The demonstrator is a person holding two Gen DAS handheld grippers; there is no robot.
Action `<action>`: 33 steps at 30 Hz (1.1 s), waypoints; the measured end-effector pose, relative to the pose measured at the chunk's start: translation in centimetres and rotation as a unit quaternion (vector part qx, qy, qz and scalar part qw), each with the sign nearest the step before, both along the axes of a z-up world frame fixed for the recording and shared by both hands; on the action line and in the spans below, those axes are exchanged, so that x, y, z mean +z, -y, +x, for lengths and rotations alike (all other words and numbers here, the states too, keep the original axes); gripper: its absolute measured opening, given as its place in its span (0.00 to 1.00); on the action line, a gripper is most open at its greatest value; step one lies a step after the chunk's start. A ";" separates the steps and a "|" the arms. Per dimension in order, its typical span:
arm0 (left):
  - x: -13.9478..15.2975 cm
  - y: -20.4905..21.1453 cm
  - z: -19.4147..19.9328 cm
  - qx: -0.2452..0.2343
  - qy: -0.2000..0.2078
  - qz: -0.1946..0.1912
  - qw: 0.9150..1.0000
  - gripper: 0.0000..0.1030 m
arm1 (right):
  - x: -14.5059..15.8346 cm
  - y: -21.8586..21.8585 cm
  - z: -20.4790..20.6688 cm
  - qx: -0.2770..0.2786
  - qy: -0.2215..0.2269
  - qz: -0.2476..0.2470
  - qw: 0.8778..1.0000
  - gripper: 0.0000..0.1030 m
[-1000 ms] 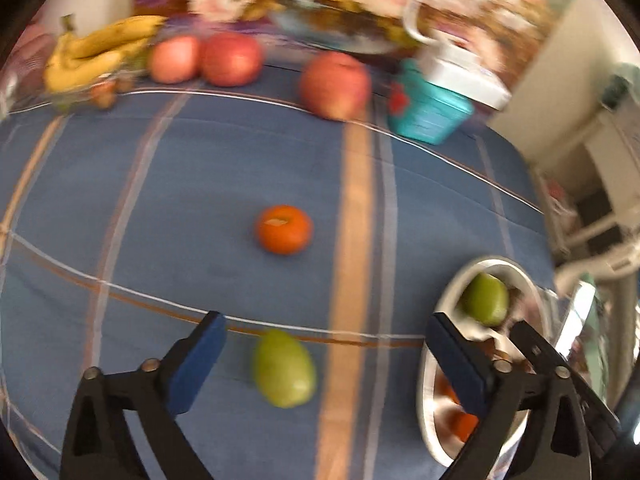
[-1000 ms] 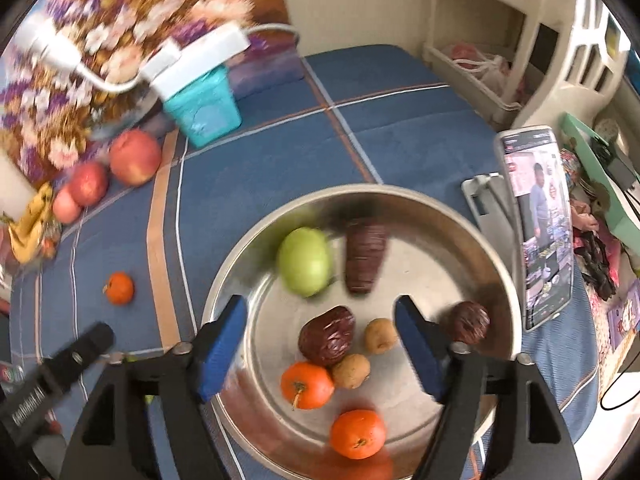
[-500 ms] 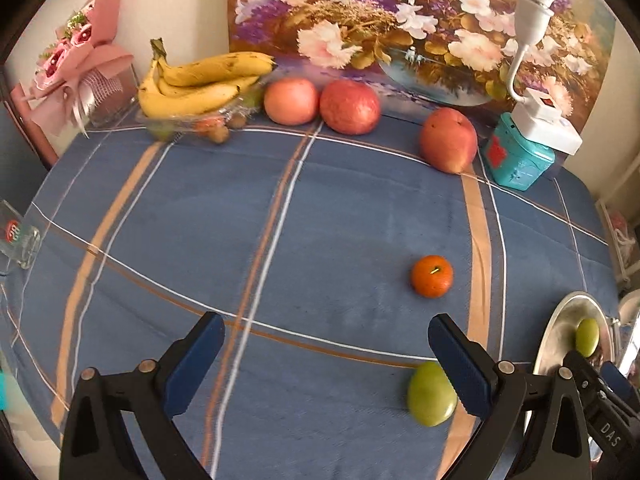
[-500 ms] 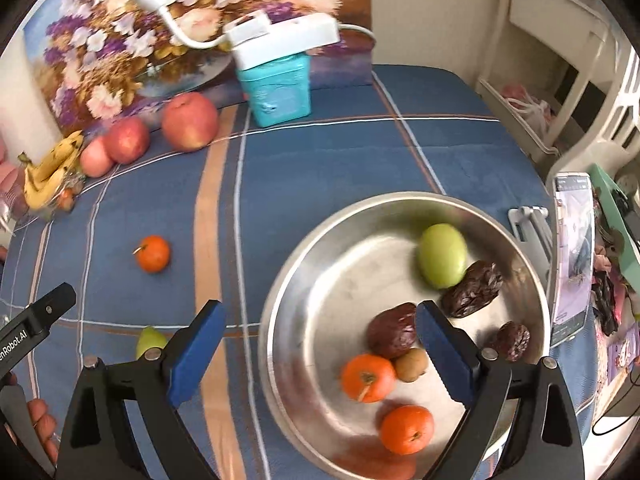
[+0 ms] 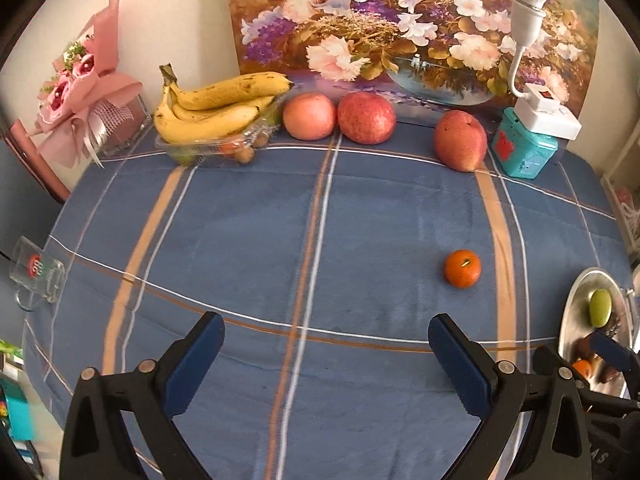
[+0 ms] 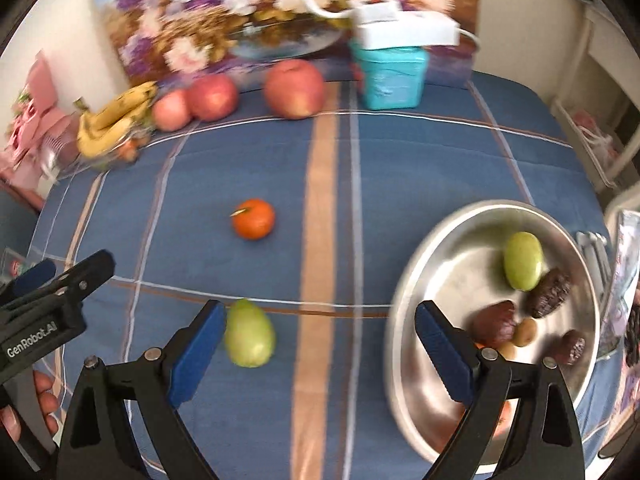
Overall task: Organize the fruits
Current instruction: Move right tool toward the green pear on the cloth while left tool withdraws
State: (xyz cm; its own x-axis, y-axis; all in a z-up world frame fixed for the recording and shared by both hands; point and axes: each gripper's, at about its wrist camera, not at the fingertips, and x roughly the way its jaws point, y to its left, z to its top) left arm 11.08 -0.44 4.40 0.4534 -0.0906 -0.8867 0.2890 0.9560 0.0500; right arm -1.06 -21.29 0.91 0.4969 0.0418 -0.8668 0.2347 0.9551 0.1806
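Fig. legend, two wrist views, fruit sorting. My right gripper (image 6: 320, 336) has jaws wide apart, holding nothing. The green fruit (image 6: 250, 334) lies on the blue plaid cloth (image 6: 360, 160) at approx. 9 o'clock within that gap, just beside or touching my left pad; I cannot tell which. Its long axis runs roughly 12-to-6, i.e. along my fingers, so the jaws would close across its narrow width.

The metal bowl (image 6: 400, 320) sits at 3 o'clock; its rim passes behind my right pad. Inside: a second green fruit, dark wrinkled fruits, small brown ones, and orange ones partly hidden by my frame.

The mandarin (image 6: 253, 218) lies at 11 o'clock, well apart from both grippers.

My left gripper (image 5: 326, 354) also has jaws wide apart and empty, w/ only bare cloth between the pads. From it the mandarin (image 5: 462, 268) lies at 1 o'clock; the green fruit is out of that view.

Judgement: the right gripper is much the nearer to the green fruit, so the pick falls to it. The fruit is off-centre, hard toward the left pad. A shift toward 9 o'clock should centre it before closing, else the pad may nudge it and roll it away.

Back edge, 12 o'clock: apples (image 5: 366, 117), bananas (image 5: 216, 104), teal box (image 5: 522, 152).
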 end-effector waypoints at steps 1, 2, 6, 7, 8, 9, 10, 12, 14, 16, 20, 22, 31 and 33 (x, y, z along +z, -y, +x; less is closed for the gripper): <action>0.0 -0.3 0.1 0.001 -0.002 -0.001 1.000 1.00 | 0.0 -0.5 0.1 0.006 0.000 -0.001 1.000 0.93; 0.0 -0.5 0.2 0.003 -0.005 -0.004 1.000 1.00 | 0.0 -0.9 0.2 0.010 0.000 -0.002 1.000 0.93; -0.6 -1.2 0.5 0.011 -0.018 -0.012 1.000 1.00 | -0.2 -2.5 0.6 0.030 -0.004 -0.001 1.000 0.93; -0.8 -1.3 0.5 0.010 -0.021 -0.011 1.000 1.00 | -0.4 -2.7 0.7 0.033 -0.006 -0.001 0.999 0.93; -1.0 -1.3 0.5 0.010 -0.024 -0.011 1.000 1.00 | -0.5 -2.8 0.8 0.035 -0.008 -0.002 0.999 0.93; -1.3 -1.2 0.5 0.008 -0.028 -0.010 1.000 1.00 | -0.7 -3.1 1.0 0.036 -0.013 -0.004 0.999 0.93; -1.5 -1.2 0.6 0.007 -0.032 -0.010 0.999 1.00 | -0.9 -3.2 1.1 0.038 -0.015 -0.004 0.999 0.93; -2.2 -1.2 0.7 0.006 -0.042 -0.010 0.999 1.00 | -1.2 -3.5 1.3 0.040 -0.021 -0.005 0.999 0.93; -3.0 -1.2 0.9 0.006 -0.056 -0.006 0.998 1.00 | -1.7 -3.7 1.4 0.042 -0.028 -0.003 0.999 0.93; -3.8 -1.4 1.0 0.010 -0.066 -0.002 0.998 1.00 | -2.2 -3.8 1.6 0.043 -0.035 -0.002 0.998 0.93; -4.7 -1.7 1.2 0.018 -0.078 -0.002 0.997 1.00 | -3.1 -3.9 1.8 0.043 -0.048 -0.002 0.998 0.93; -5.2 -1.9 1.2 0.020 -0.083 0.000 0.996 1.00 | -3.3 -3.9 1.7 0.041 -0.051 -0.002 0.998 0.93; -8.8 -1.1 1.5 0.009 -0.126 0.024 0.992 1.00 | -5.9 -4.4 2.3 0.052 -0.090 -0.004 0.995 0.93; -9.4 -1.2 1.7 0.010 -0.133 0.026 0.991 1.00 | -6.1 -4.5 2.4 0.052 -0.092 -0.007 0.994 0.93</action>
State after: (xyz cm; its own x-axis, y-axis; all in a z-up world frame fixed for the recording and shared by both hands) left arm 12.73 0.73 -5.01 0.2039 -0.0360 -0.9783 0.2798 0.9598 0.0230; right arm 1.37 -16.84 -5.21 0.3233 0.0722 -0.9436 0.1621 0.9781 0.1303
